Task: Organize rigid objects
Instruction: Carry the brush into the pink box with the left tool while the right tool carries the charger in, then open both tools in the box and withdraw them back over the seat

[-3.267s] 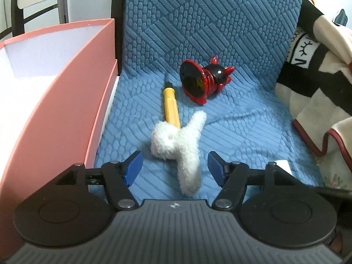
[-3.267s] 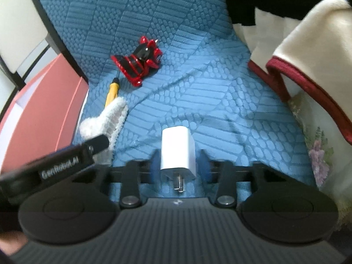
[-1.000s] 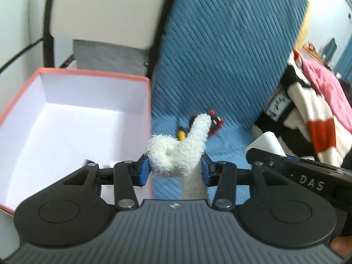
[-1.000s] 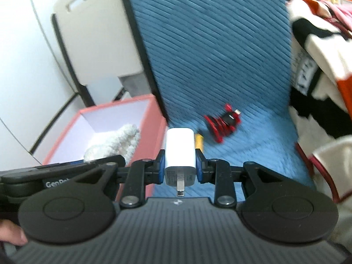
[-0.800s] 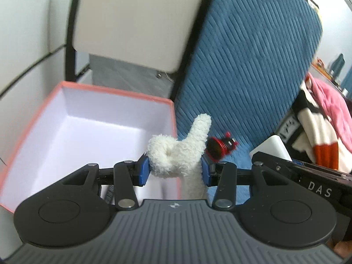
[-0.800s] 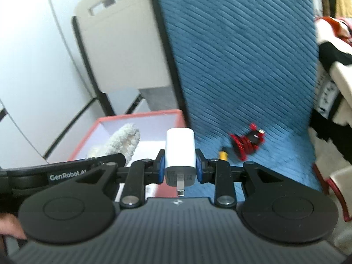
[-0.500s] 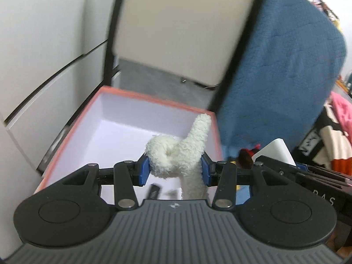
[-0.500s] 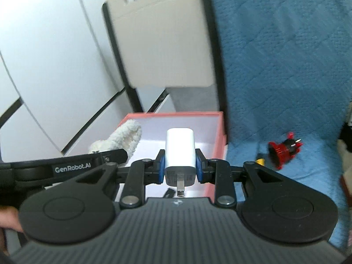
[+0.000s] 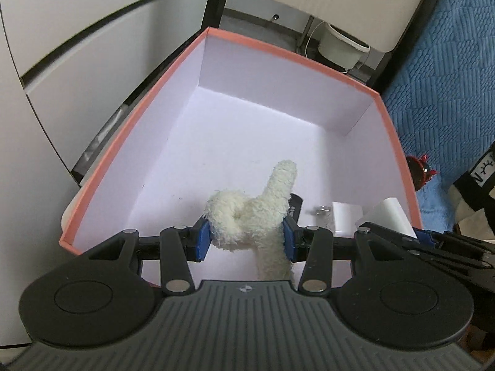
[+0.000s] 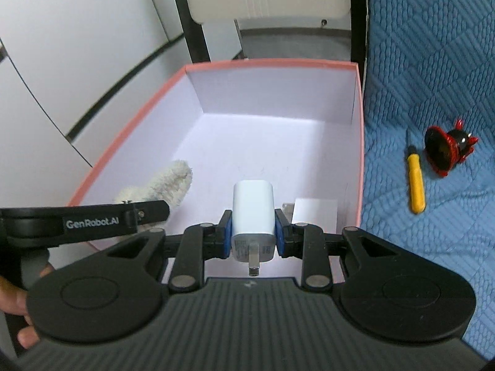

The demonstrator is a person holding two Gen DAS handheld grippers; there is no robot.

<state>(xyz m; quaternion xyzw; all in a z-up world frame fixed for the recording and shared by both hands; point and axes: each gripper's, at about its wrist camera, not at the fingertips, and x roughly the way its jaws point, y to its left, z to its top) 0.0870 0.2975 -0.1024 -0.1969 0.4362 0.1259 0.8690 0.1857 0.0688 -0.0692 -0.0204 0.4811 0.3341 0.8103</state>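
Partway through, by my reading: both loads hang over the pink box but are not yet dropped. The left hand-held gripper clamps a fluffy white toy; the right hand-held gripper is closed on a white charger. The box already holds another white charger and a small dark item (too hidden to name). A screwdriver and red toy remain on the blue quilted cover. White cabinet panels stand behind.
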